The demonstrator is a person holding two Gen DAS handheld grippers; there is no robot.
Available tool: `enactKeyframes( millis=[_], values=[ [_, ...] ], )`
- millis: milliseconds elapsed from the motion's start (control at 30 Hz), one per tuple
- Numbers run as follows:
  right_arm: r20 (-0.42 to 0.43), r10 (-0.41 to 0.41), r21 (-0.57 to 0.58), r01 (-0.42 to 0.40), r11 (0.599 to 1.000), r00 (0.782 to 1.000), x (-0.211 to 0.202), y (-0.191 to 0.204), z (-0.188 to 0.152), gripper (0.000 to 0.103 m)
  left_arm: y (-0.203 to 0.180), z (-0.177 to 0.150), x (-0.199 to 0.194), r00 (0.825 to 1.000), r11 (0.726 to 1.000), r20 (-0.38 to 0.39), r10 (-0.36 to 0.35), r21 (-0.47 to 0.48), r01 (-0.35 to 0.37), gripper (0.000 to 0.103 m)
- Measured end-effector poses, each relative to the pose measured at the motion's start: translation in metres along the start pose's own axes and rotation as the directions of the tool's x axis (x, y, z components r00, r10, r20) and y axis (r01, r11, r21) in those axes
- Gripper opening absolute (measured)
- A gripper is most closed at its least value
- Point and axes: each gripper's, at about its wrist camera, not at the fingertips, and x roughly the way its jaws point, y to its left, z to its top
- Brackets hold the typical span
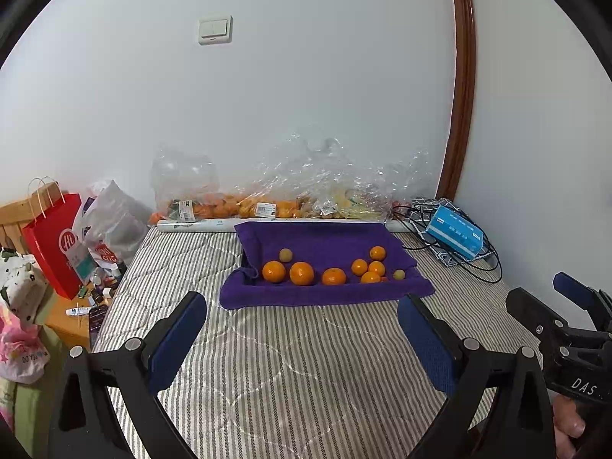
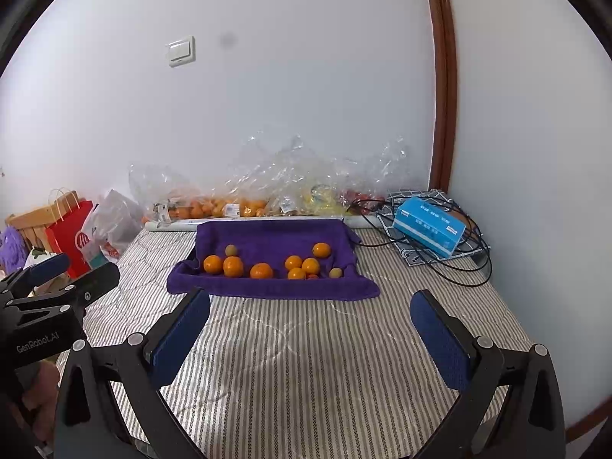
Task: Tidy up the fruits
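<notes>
Left wrist view: your left gripper point(image 1: 302, 340) has its blue pads point(image 1: 178, 340) spread wide with nothing between them, above a striped mattress point(image 1: 290, 375). In the right wrist view your right gripper point(image 2: 310, 338) is equally wide apart and empty. Further out, well clear of both, lies a purple towel point(image 1: 325, 294) draped over what looks like a tray, holding the oranges point(image 1: 301, 273), with two small greenish fruits point(image 1: 285, 255) among them. Beyond it, clear plastic bags point(image 1: 267, 191) of more fruit line the wall.

The risks, as a judgement: round fruit may roll on the soft towel if nudged. The cluster on the right point(image 1: 369, 267) sits touching, so closing there could knock neighbours. A hard squeeze may bruise the skin.
</notes>
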Motion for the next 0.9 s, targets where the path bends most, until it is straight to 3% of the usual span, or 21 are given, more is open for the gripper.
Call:
enactKeyframes(
  millis=[900],
  values=[
    [0.002,0.002,-0.017,-0.002,1.0,1.0,-0.0033,0.0086,-0.0025,0.103,0.0016,-0.0009,-0.0007,1.0,1.0,0.0,0.003,-0.01,-0.003,0.101]
  ],
)
